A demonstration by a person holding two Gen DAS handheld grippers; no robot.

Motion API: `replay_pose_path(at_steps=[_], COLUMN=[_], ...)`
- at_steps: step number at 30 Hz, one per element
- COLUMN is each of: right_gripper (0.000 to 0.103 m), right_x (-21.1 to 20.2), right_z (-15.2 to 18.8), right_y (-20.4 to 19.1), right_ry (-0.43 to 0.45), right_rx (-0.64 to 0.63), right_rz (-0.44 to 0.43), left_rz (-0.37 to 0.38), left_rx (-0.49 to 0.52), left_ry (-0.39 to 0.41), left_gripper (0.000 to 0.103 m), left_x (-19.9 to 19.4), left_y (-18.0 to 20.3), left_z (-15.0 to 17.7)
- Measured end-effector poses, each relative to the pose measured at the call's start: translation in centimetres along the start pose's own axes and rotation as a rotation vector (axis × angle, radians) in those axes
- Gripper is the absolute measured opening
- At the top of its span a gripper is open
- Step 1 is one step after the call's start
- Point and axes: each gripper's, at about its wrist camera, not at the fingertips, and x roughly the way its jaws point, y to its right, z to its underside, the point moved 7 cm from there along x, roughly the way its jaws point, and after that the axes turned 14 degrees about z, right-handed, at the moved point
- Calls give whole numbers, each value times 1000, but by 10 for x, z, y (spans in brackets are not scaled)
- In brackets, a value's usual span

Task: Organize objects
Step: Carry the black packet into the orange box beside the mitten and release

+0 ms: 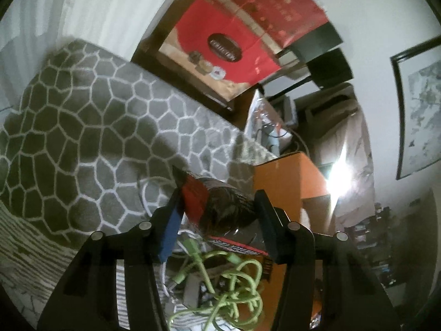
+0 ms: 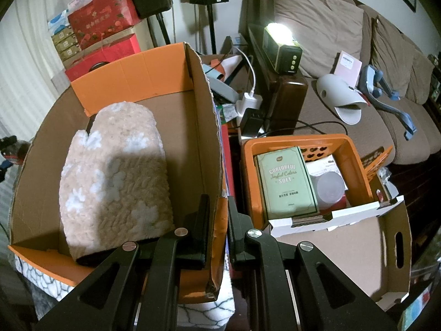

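In the left wrist view my left gripper [image 1: 217,207] is shut on a dark crinkly snack packet with a red end [image 1: 220,207], held in the air above a tangle of green cable [image 1: 234,289] and beside an orange cardboard box [image 1: 289,179]. In the right wrist view my right gripper [image 2: 219,220] is shut on the right wall of the orange cardboard box [image 2: 206,127], one finger inside and one outside. A fluffy pink slipper with white flowers [image 2: 115,176] lies inside the box.
An orange plastic crate [image 2: 355,162] holding a green box [image 2: 286,179] and a clear cup stands right of the box, with a white-edged cardboard tray [image 2: 344,248] in front. A sofa [image 2: 358,55], a lit lamp [image 2: 281,44] and red gift boxes [image 2: 102,19] lie beyond. A grey patterned blanket [image 1: 82,124] fills the left.
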Motion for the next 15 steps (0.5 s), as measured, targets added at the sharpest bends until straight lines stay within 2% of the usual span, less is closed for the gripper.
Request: replay_pose_path(at_steps=[8, 15], right_gripper=[10, 10], right_x=[1, 1], right_z=[0, 0], right_y=[1, 1], right_ry=[0, -1], right_rx=[-1, 0], right_rz=[3, 4], left_rz=[70, 152], left_rx=[68, 140], left_ry=[-5, -63], left_gripper=[48, 48], left_x=[-11, -1], left_y=[42, 90], left_z=[9, 36])
